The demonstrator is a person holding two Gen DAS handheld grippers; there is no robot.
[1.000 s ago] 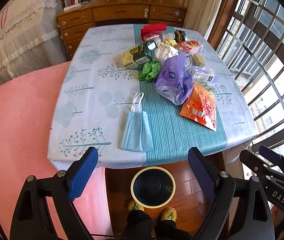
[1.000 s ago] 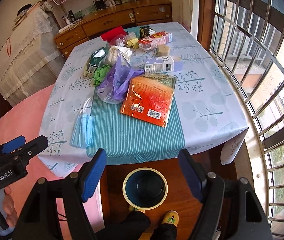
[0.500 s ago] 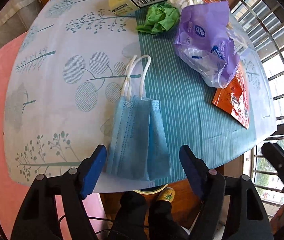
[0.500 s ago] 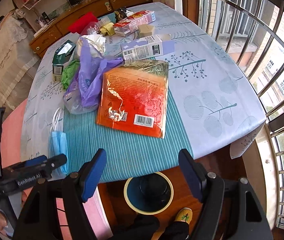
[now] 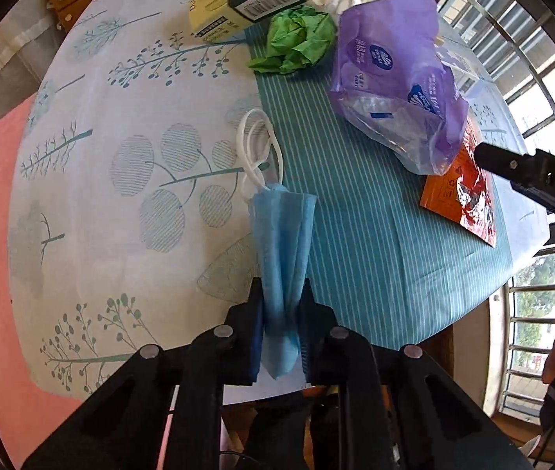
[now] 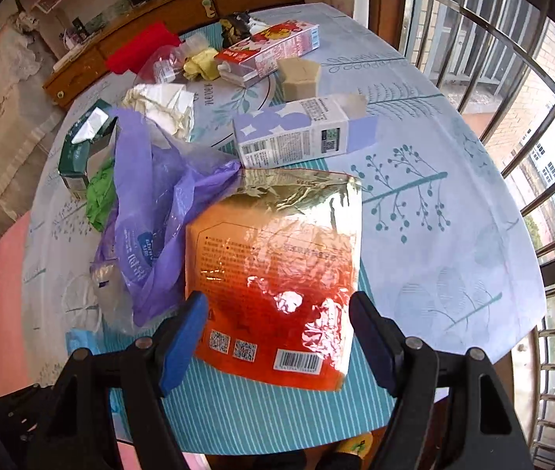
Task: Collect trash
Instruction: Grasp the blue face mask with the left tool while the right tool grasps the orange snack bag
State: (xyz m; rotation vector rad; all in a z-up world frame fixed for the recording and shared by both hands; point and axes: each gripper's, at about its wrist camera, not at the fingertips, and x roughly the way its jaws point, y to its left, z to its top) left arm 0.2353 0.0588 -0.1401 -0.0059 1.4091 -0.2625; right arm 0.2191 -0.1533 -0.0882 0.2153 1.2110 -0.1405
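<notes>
A mask at the bench's near edge is pinched by the left tool, right tool spread wide over an orange pouch; loops could get snagged.

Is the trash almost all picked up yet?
Not yet, it's only starting. Nothing looks binned so far. The left claw is pinching the blue face mask, and the open right claw sits at the orange packet. The purple bag, the cartons and the crumpled paper remain on the table.
</notes>
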